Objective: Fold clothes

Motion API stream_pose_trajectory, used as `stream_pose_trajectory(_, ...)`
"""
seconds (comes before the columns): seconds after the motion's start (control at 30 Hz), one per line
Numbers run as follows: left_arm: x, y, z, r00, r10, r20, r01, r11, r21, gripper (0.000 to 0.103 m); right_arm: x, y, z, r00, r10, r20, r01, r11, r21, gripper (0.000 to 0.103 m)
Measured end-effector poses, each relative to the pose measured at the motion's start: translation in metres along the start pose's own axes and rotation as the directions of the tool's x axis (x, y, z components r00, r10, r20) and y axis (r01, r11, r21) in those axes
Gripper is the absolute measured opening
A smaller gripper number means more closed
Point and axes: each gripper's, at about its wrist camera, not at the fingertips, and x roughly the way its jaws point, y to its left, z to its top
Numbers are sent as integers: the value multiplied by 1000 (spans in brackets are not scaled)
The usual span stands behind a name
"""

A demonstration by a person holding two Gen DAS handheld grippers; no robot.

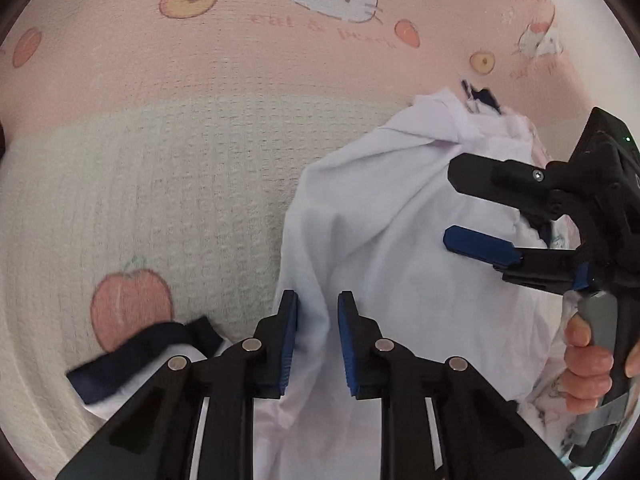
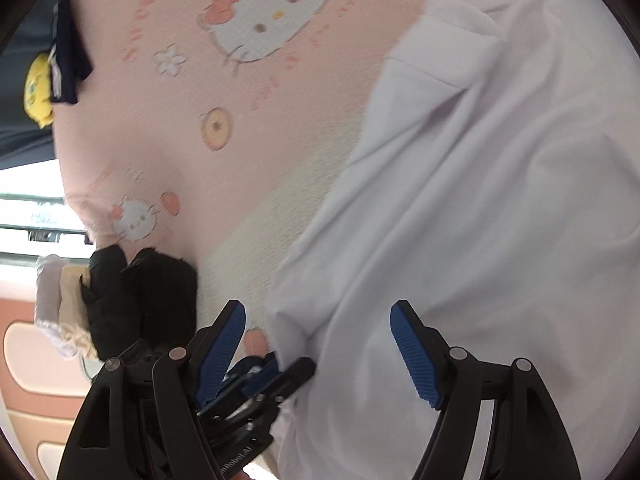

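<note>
A white garment (image 1: 384,248) with dark navy trim (image 1: 140,354) lies rumpled on a pink and cream cartoon-print blanket (image 1: 180,152). My left gripper (image 1: 318,320) is partly open, with a fold of the white cloth lying between its blue pads, not pinched. My right gripper (image 1: 450,208) shows at the right of the left wrist view, open, hovering over the garment. In the right wrist view the right gripper (image 2: 318,320) is wide open over the white garment (image 2: 460,208), and the left gripper's fingers (image 2: 280,380) poke in at the lower left.
A pile of black, beige and white clothes (image 2: 120,304) sits at the blanket's left edge. A dark striped garment (image 2: 68,60) and a yellow item (image 2: 38,88) lie at the far upper left. The blanket (image 2: 240,120) spreads beyond the garment.
</note>
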Motion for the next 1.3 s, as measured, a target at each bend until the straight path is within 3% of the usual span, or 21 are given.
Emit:
stream_pose_trajectory(0.07,-1,-3,-3,999,-41,-7,41,999,15,18,1,7,-2,999,41,-35,-41,999,-16,75)
stream_pose_trajectory(0.13,2,-8,-6,999,-34,-23,35,999,34,18,0,11,-6,992,114,-54,-115,993,-26,75)
stream_pose_trajectory(0.27,10,-13,-9,997,-60,-43,61,998,27,18,7,11,-8,981,179,-72,-180,984,-8,74)
stream_pose_trajectory(0.3,11,-15,-10,997,-59,-47,61,998,26,18,13,9,-7,981,179,-76,-179,984,4,72)
stream_pose_trajectory(0.37,14,-16,-11,997,-67,-48,68,997,24,18,21,4,-9,986,141,-94,-142,990,-5,48)
stream_pose_trajectory(0.47,16,-18,-12,995,-89,-52,90,996,20,18,31,6,-7,995,30,-92,-35,998,-53,41)
stream_pose_trajectory(0.6,17,-21,-12,993,-97,-60,99,995,26,18,39,10,-7,987,-136,-86,121,980,-160,41)
stream_pose_trajectory(0.9,6,-23,-9,995,-86,-44,87,996,26,18,35,-5,3,996,-52,-71,44,993,-107,41)
stream_pose_trajectory(1.03,3,-20,-6,997,-65,-35,66,997,35,18,32,-3,12,999,-44,-19,41,991,-127,62)
stream_pose_trajectory(1.13,8,-18,-5,997,-43,-60,45,998,32,18,36,-2,15,999,-50,-15,47,985,-164,62)
stream_pose_trajectory(1.2,8,-18,-4,997,-42,-64,44,998,35,18,36,-3,17,997,-74,-7,71,979,-193,55)
stream_pose_trajectory(1.27,5,-19,-2,998,-28,-61,31,998,46,18,36,1,15,984,-174,29,176,953,-247,21)
stream_pose_trajectory(1.3,5,-19,0,998,-14,-62,17,999,50,18,34,0,15,978,-206,44,210,939,-272,15)
